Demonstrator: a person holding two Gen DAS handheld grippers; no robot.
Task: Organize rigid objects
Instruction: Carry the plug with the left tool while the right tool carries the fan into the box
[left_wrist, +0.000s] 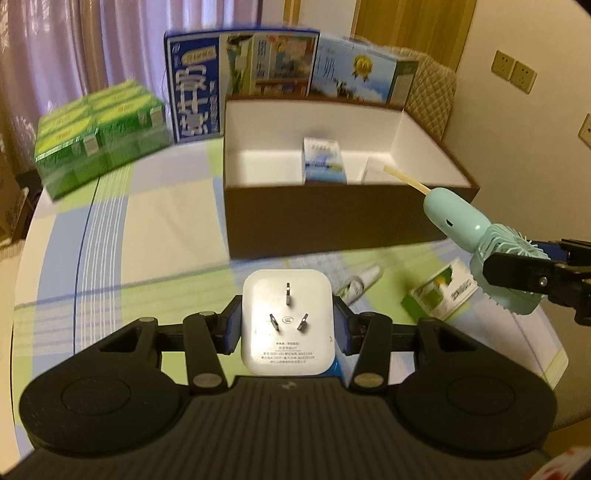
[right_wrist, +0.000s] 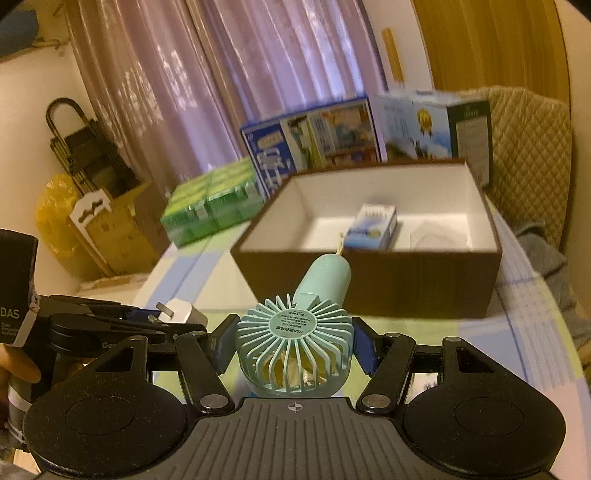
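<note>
With both claws loaded, we hold short of the brown box (left_wrist: 332, 218). Left claw (left_wrist: 287, 325) is clamped on the white plug (left_wrist: 287, 321), prongs facing the camera, bottom centre of the left view. Right claw (right_wrist: 293, 350) is clamped on the mint fan (right_wrist: 295, 343) by its head; the handle, the long axis, points up-frame straight at the box, tip close to the near wall. Box opening sits upper centre in both views, a small blue carton (right_wrist: 373, 227) already inside. We judge the right claw nearer, so the fan likely drops first.
</note>
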